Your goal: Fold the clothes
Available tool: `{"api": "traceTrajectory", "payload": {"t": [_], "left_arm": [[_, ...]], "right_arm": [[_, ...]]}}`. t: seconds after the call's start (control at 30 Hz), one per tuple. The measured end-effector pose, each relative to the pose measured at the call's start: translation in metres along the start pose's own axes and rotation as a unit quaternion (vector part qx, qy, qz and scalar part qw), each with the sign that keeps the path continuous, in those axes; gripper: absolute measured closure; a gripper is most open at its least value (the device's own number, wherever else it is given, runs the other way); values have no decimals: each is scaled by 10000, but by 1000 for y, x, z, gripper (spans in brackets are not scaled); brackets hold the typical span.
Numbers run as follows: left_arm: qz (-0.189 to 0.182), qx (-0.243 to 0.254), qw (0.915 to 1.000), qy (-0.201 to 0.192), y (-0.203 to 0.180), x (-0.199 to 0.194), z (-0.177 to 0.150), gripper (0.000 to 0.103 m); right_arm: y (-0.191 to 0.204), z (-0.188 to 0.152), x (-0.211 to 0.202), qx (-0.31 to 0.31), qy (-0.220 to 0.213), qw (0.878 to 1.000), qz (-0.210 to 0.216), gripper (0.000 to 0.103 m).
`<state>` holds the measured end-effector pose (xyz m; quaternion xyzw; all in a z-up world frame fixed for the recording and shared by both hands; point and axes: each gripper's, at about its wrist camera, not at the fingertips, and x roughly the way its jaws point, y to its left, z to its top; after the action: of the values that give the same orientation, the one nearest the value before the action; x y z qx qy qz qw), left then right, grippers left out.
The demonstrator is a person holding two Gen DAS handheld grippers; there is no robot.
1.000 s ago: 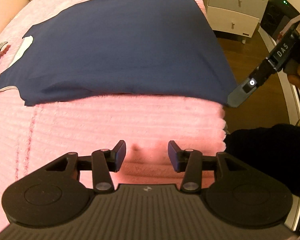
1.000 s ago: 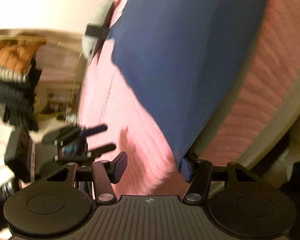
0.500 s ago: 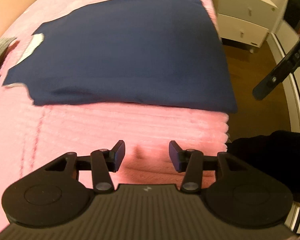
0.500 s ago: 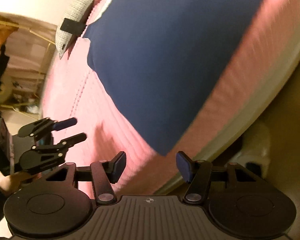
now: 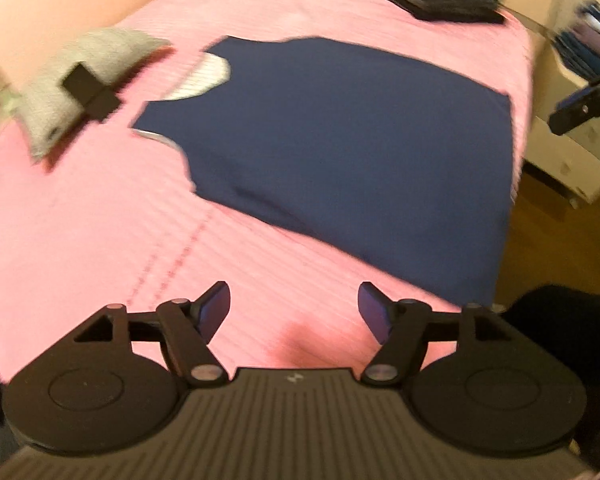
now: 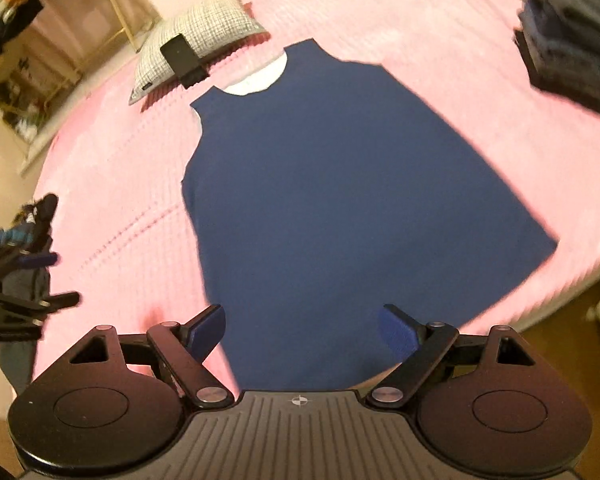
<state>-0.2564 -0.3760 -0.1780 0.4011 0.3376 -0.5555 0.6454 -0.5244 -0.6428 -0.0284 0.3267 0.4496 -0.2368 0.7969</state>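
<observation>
Lying flat: a navy sleeveless top (image 6: 340,200) spread on the pink bedspread (image 6: 112,200), its white-lined neckline (image 6: 260,76) toward the far end of the bed and its hem toward the near edge.
Hem corner: in the right wrist view the top's near right corner (image 6: 548,246) reaches close to the right edge of the bed.
Left tool (image 5: 294,314): held above bare pink bedspread near the near edge of the bed, its two fingers spread wide apart, nothing between them, apart from the top.
Right tool (image 6: 300,330): held over the hem end of the top, fingers spread wide, nothing gripped; whether the pads touch the cloth I cannot tell.
Tools seen from each other: the left tool shows at the left margin of the right wrist view, the right tool at the right margin of the left wrist view.
Pillow: a grey checked pillow (image 6: 196,40) lies at the far left of the bed, just beside the neckline, with a black rectangular object (image 6: 182,60) on it.
Stack: folded dark clothes (image 6: 572,44) sit piled near the far right corner of the bed, well apart from the top.
Sharpness: both views are blurred.
</observation>
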Motion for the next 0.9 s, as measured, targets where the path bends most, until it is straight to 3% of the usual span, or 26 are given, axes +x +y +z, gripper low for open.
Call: {"api": "traceTrajectory", "payload": {"t": [0.1, 0.27, 0.4, 0.57, 0.8, 0.9], "left_arm": [[374, -637, 9973, 0, 0, -12, 23, 23], [872, -1716, 9812, 148, -22, -25, 44, 7], [1084, -2502, 9614, 373, -49, -33, 49, 6], [1320, -3375, 9299, 629, -81, -43, 55, 6], [1365, -3370, 9294, 639, -103, -45, 58, 6], [1293, -3218, 9362, 568, -105, -44, 66, 6]], "right_arm": [[-18, 39, 1, -828, 172, 9964, -33, 17], [-50, 86, 3, -2219, 517, 9736, -152, 17], [-68, 113, 3, -2793, 767, 9571, -60, 17], [-79, 136, 7, -3172, 939, 9437, -11, 17], [-75, 135, 1, -3289, 1052, 9385, 69, 17], [-68, 132, -3, -3366, 1036, 9359, -11, 17]]}}
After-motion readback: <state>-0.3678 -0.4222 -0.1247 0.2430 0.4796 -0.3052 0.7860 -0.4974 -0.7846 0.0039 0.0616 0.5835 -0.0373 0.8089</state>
